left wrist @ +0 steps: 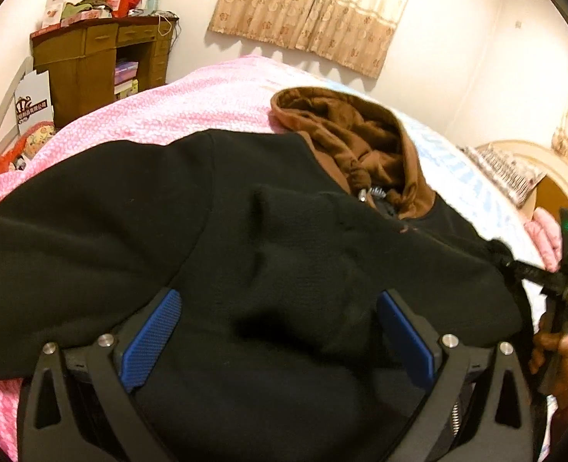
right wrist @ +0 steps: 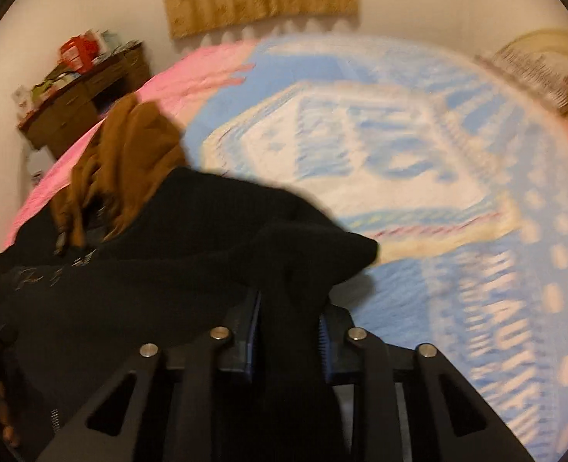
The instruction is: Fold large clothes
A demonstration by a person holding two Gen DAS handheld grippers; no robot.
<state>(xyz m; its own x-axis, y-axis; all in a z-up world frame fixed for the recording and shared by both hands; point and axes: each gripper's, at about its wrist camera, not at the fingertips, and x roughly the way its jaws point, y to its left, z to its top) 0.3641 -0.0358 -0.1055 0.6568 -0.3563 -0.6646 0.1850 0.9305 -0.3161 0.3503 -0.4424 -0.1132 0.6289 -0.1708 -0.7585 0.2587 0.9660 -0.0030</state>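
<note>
nearest, left wrist view: left gripper (left wrist: pixel 278 331) stands spread wide, blue pads (left wrist: pixel 151 340) either side of black cloth, no pinch made. right wrist view: right gripper (right wrist: pixel 289 333) is pressed together on a bunched edge of the black hooded jacket (left wrist: pixel 206 231); this view is motion-blurred, so whether that edge is sleeve or side cannot be told.

location: jacket lies on the bed, mostly over the pink bedspread (left wrist: pixel 191 104), its right edge reaching the blue-and-white blanket (right wrist: pixel 418 154).

orientation: brown-lined hood (left wrist: pixel 353 142) points away from the grippers toward the curtained wall (left wrist: pixel 314 11); judged long axis runs hem-near to hood-far. one sleeve extends left.

progress, as judged: early. body is spread but rumpled; no clean fold lies finished. remaining: bring in both sides and sleeves, then fold lengthwise.

far: wooden desk (left wrist: pixel 91 57), cluttered.
</note>
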